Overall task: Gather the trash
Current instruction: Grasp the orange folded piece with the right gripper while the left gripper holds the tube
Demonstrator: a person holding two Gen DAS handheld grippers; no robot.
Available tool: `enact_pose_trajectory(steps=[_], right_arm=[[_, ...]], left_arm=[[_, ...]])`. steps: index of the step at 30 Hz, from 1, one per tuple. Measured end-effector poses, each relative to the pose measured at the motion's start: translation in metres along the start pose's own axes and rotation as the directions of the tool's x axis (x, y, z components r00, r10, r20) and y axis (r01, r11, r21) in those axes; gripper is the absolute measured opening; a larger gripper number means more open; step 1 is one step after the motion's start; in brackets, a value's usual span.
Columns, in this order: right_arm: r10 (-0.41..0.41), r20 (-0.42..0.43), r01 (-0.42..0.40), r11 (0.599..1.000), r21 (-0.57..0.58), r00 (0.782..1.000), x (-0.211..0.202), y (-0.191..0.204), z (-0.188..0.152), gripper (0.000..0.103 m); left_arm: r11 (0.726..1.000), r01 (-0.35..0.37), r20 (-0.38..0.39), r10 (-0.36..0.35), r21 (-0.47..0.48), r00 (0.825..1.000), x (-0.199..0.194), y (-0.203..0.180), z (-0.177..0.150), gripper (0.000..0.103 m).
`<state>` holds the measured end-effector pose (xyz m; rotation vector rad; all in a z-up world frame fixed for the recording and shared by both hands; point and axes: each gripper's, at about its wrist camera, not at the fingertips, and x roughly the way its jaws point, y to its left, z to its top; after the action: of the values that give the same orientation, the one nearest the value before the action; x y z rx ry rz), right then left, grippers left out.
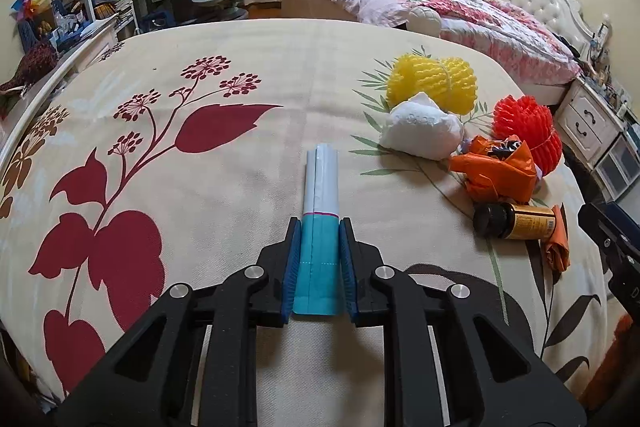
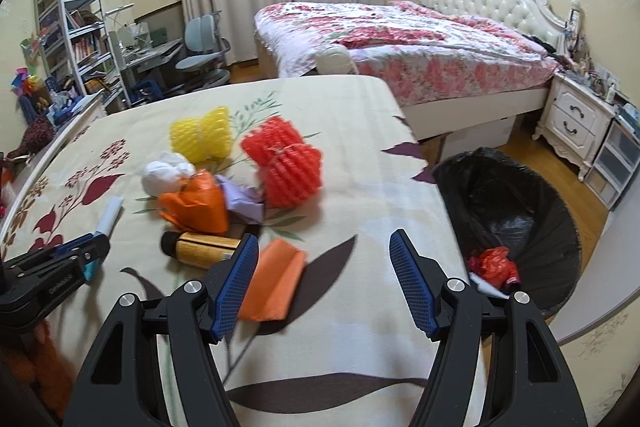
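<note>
My left gripper [image 1: 319, 227] is shut on a teal and white folded packet [image 1: 321, 187] lying on the floral bedspread [image 1: 200, 75]; its blue pads press both sides of the teal end. In the right wrist view the same packet [image 2: 110, 213] pokes out of the left gripper [image 2: 98, 237] at the left edge. My right gripper [image 2: 324, 241] stands open above the bedspread [image 2: 352, 131] with nothing between its fingers. Just left of it lie an orange folded wrapper [image 2: 272, 281] and a brown bottle [image 2: 200, 249]. Beyond are an orange bag [image 2: 196, 205], a white wad [image 2: 166, 171], and red [image 2: 288, 163] and yellow [image 2: 202, 133] foam nets.
A black-lined trash bin [image 2: 516, 219] stands on the floor right of the bed, holding a red scrap [image 2: 494, 263]. A second bed with a pink quilt [image 2: 400, 43], a white nightstand [image 2: 576, 123], a desk chair [image 2: 200, 47] and bookshelves [image 2: 72, 19] lie beyond.
</note>
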<state>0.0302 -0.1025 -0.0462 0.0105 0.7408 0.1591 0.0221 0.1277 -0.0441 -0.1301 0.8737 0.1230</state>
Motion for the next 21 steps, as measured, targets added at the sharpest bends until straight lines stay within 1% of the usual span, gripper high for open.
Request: enact_pose_trajectory(steps=[6,9,15,17,19,21], right_arm=[[0.008,-0.046,-0.01,0.999,-0.038,0.999,0.009,0.017,-0.008,0.066],[-0.005,-0.072,0.002,0.999,-0.037,0.997,0.013,0.016,-0.01,0.066],[-0.031,-0.087,0.029,0.999,-0.025,0.996,0.012,0.009,-0.013,0.066],[-0.039,-0.09,0.036,0.999,-0.029,0.995,0.012,0.009,-0.013,0.06],[-0.037,-0.094,0.034,0.999,-0.028,0.995,0.011,0.008,-0.014,0.053],[-0.032,-0.104,0.028,0.999,-0.033,0.994,0.013,0.009,-0.015,0.049]], left_arm=[[1.0,0.0,0.006,0.0,-0.011,1.0,-0.002,0.007,-0.002,0.019],[1.0,-0.001,0.01,0.001,-0.006,1.0,-0.003,0.006,-0.003,0.019],[1.0,-0.001,0.012,0.001,-0.003,1.0,-0.003,0.006,-0.004,0.019],[1.0,-0.001,0.013,0.001,-0.002,1.0,-0.003,0.006,-0.004,0.019],[1.0,-0.002,0.012,0.002,-0.002,1.0,-0.003,0.006,-0.004,0.019],[1.0,-0.003,0.013,0.003,0.0,1.0,-0.003,0.005,-0.005,0.019]])
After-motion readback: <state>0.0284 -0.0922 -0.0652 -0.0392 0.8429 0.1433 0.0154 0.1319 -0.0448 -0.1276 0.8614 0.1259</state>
